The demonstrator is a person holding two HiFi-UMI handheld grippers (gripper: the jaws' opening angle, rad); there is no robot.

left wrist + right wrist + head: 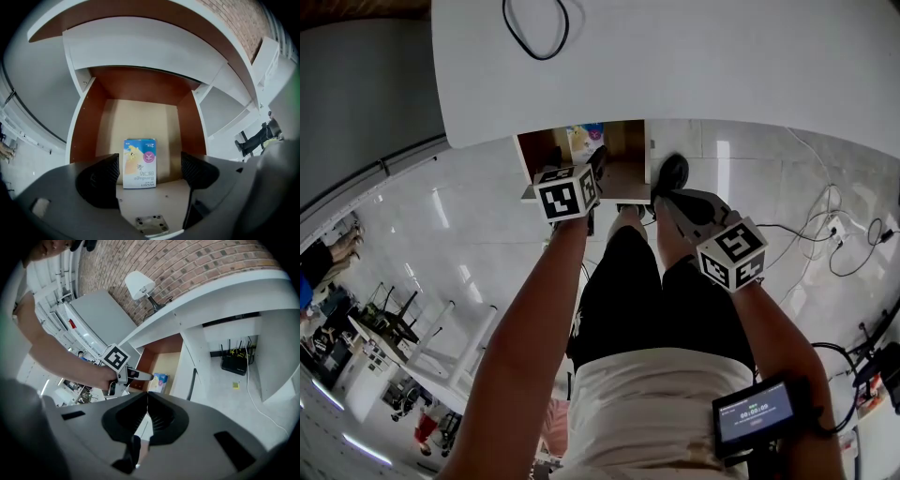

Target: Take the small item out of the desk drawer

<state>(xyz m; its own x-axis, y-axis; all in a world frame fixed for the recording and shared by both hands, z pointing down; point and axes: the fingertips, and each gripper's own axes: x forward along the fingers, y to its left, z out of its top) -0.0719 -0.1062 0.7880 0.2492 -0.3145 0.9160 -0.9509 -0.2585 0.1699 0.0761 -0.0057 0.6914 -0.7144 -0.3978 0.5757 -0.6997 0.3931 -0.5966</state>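
Note:
The desk drawer [539,152] stands pulled out under the white desk top [694,56]. A small blue and white bandage box [139,163] lies flat on its beige floor; the head view shows the box [584,139] at the drawer's back. My left gripper [150,173] reaches into the drawer with the box between its wide open jaws, and the pads stand clear of it. In the head view the left gripper [598,164] hangs over the drawer's right half. My right gripper [147,404] is shut and empty, held back to the right [664,200].
A black cable loop [536,28] lies on the desk top. The drawer's white front with a dark handle [192,378] faces me. A black shoe [670,173] and the person's legs are below the drawer. Cables [839,234] trail on the floor at right. A black box [233,364] sits under the desk.

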